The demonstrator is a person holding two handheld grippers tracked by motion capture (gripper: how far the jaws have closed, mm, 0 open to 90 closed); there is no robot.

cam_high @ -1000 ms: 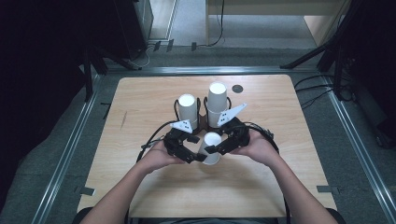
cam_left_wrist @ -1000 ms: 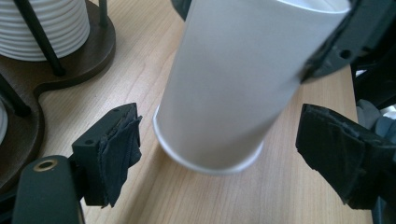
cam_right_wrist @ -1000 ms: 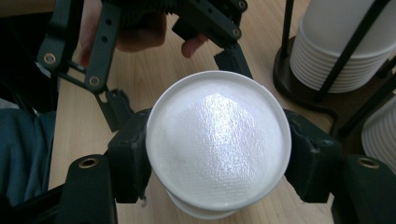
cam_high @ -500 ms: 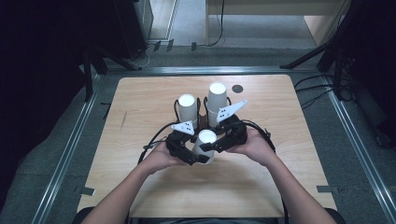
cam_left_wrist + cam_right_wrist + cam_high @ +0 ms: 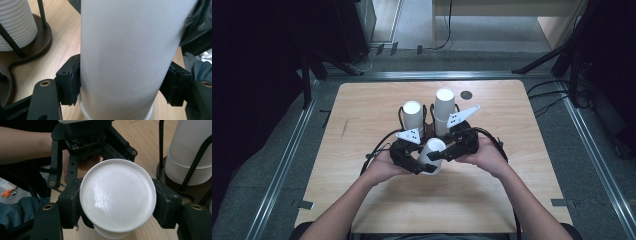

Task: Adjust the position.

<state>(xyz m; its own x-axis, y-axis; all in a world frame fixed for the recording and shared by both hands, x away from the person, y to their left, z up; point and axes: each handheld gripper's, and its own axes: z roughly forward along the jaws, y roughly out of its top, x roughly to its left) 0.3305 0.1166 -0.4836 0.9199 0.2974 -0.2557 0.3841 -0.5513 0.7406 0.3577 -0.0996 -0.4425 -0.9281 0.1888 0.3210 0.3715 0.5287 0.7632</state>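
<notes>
1. The wooden table (image 5: pixel 362 210) carries a cup rack (image 5: pixel 37 45).
2. Just in front of the rack, a white paper cup (image 5: pixel 432 155) stands upside down.
3. The left gripper (image 5: pixel 414 162) pinches the cup's wall.
4. The right gripper (image 5: pixel 447 150) clamps its top.

- A white paper cup (image 5: pixel 130 60) stands upside down, its rolled rim low against the wooden desk (image 5: pixel 65 42).
- The left tool (image 5: pixel 122 87) clamps it, both black pads pressed against its sides.
- A ribbed cup stack (image 5: pixel 16 23) sits in a dark-based holder (image 5: pixel 37 45) at left.
</notes>
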